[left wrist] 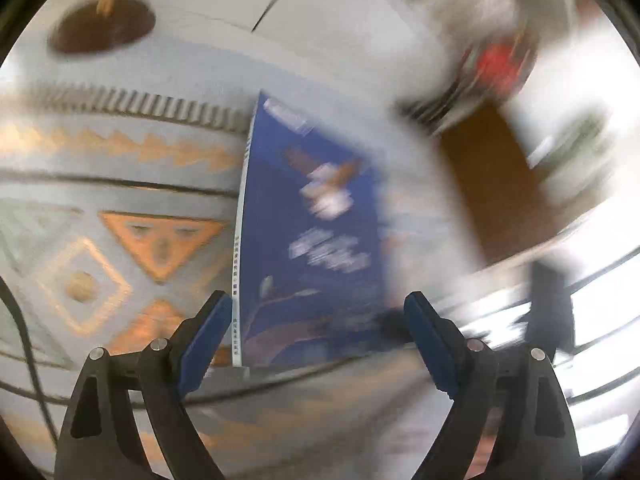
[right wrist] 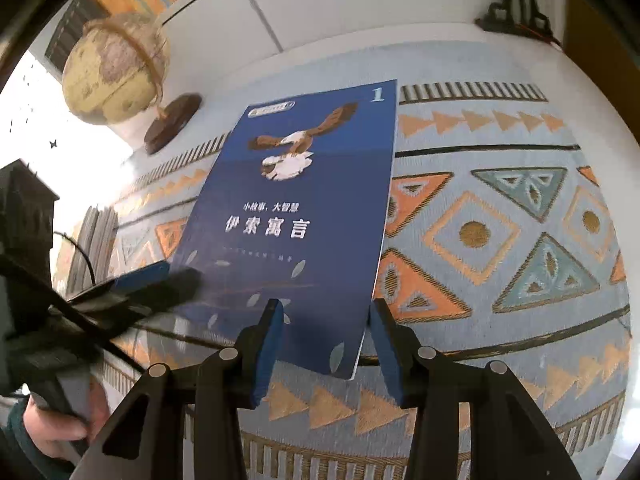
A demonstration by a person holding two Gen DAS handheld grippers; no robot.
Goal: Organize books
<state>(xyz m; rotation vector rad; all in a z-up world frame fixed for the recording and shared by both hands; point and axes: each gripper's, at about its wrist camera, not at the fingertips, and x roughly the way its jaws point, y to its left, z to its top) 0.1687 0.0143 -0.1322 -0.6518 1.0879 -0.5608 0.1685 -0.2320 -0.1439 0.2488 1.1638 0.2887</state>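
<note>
A blue book (right wrist: 304, 200) with an eagle and a "1" on its cover lies flat on the patterned cloth (right wrist: 480, 240). My right gripper (right wrist: 326, 304) stands open over its near right corner, one finger above the cover and the other just past the edge, not pressing. My left gripper (right wrist: 160, 280), blurred, reaches in at the book's left edge. In the left wrist view the blue book (left wrist: 312, 220) is blurred and lies ahead between the wide-open fingers of the left gripper (left wrist: 317, 298); the left pad is by the spine, the right pad apart from the book.
A globe (right wrist: 114, 68) on a dark round base (right wrist: 172, 122) stands at the cloth's far left. A black stand (right wrist: 516, 4) is at the far right. A grey stack (right wrist: 94, 240) sits left of the book. A person's hand (right wrist: 52, 428) holds the left gripper.
</note>
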